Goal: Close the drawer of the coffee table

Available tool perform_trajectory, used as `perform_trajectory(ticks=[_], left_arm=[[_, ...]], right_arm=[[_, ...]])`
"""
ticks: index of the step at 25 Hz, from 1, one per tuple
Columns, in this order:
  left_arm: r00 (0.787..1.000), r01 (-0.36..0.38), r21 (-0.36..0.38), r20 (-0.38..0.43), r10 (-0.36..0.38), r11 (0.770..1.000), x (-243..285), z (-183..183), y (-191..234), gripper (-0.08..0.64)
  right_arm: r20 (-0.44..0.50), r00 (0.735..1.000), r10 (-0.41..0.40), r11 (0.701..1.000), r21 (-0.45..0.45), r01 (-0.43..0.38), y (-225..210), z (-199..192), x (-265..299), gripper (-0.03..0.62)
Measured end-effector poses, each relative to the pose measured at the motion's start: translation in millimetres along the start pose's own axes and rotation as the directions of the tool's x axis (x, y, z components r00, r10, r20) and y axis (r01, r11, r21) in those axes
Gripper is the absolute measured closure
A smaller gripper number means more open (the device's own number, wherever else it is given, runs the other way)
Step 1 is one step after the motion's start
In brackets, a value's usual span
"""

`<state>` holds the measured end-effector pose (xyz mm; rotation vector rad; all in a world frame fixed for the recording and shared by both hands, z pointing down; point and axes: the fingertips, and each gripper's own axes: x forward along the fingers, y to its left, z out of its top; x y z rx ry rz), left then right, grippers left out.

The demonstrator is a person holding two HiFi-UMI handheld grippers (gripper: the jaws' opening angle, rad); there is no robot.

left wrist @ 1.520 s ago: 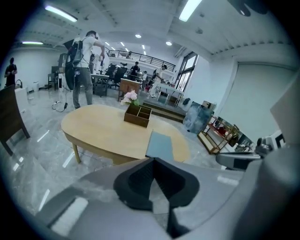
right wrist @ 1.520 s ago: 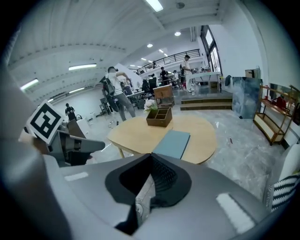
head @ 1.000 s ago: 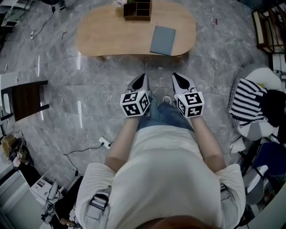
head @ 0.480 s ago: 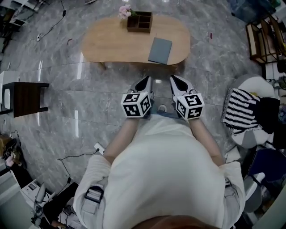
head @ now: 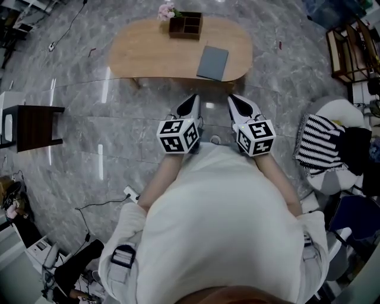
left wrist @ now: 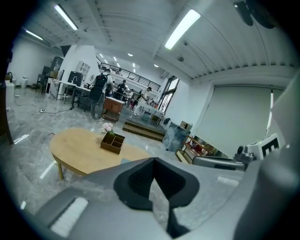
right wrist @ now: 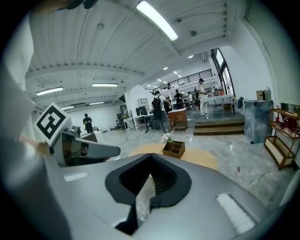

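Observation:
An oval wooden coffee table [head: 154, 53] stands ahead on the marble floor; no drawer shows in any view. A grey book [head: 212, 62], a dark wooden organiser box [head: 185, 25] and pink flowers [head: 168, 12] rest on it. My left gripper [head: 193, 102] and right gripper [head: 234, 102] hang side by side in the air, short of the table's near edge, both shut and empty. In the left gripper view the left gripper [left wrist: 153, 161] points over the table [left wrist: 79, 152]. In the right gripper view the right gripper [right wrist: 150, 157] points at the box [right wrist: 174, 149].
A dark side table [head: 32, 126] stands at the left. At the right, a white seat carries a striped cloth [head: 323, 142], with a wooden shelf [head: 350, 47] behind. A power strip [head: 127, 193] and cables lie on the floor at the left. People stand far off.
Both grippers have risen together and stayed shut. The head view has pulled up, so the jeans below the grippers are now hidden by the shirt.

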<state>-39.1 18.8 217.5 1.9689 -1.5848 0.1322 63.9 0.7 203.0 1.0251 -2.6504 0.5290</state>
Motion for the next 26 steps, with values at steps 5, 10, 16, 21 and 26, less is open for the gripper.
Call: perform_trajectory(ticks=[5,10,16,21,26], left_arm=[[1.000,-0.010,0.000,-0.001,0.010,1.000,-5.1,-0.3,3.3,0.558],[1.000,-0.011,0.001,-0.011,0.011,1.000,-5.6,-3.2,7.6,0.558],[1.000,-0.006,0.006,-0.026,0.006,1.000,-6.5,-7.8,8.1,0.558],[1.000,-0.006,0.003,-0.029,0.006,1.000,-6.8,-8.6,10.9,0.558],[0.999,-0.007,0.003,-0.032,0.007,1.000,-7.3,-9.9,13.7,0.558]], right_arm=[[-0.005,1.000,0.006,1.000,-0.020,-0.006,3.3,-1.7,1.2,0.594],[0.015,1.000,0.005,1.000,-0.011,-0.005,6.4,0.3,1.3,0.594],[0.022,1.000,0.008,1.000,-0.006,-0.008,8.9,-2.2,-2.4,0.594],[0.025,1.000,-0.001,1.000,-0.009,0.001,9.6,-0.9,-3.4,0.594],[0.028,1.000,0.002,1.000,-0.022,-0.001,11.4,-0.4,-2.5,0.594]])
